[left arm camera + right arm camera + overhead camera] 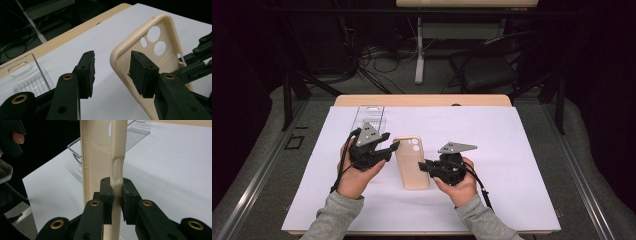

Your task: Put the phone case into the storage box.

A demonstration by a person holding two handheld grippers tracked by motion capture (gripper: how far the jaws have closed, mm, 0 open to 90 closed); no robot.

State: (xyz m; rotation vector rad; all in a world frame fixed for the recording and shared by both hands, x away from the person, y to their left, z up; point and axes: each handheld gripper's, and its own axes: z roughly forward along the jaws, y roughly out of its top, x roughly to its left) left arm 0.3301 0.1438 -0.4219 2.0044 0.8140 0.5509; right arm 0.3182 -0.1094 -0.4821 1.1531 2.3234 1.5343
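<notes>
A beige phone case (411,162) lies with its hollow side up on the white sheet, camera holes at its far end. My right gripper (424,166) is shut on the case's right side wall; in the right gripper view the pads (106,195) pinch that wall (117,170) next to a slot. My left gripper (391,140) is open at the case's far left corner. In the left gripper view its jaws (113,70) straddle the case's rim (120,52), one pad outside and one inside. I cannot tell whether the case is lifted off the sheet.
A clear plastic tray (371,116) sits at the far left of the white sheet (492,130), just beyond my left gripper. The sheet covers most of the wooden table (422,100). Dark floor, cables and chair legs lie beyond the far edge.
</notes>
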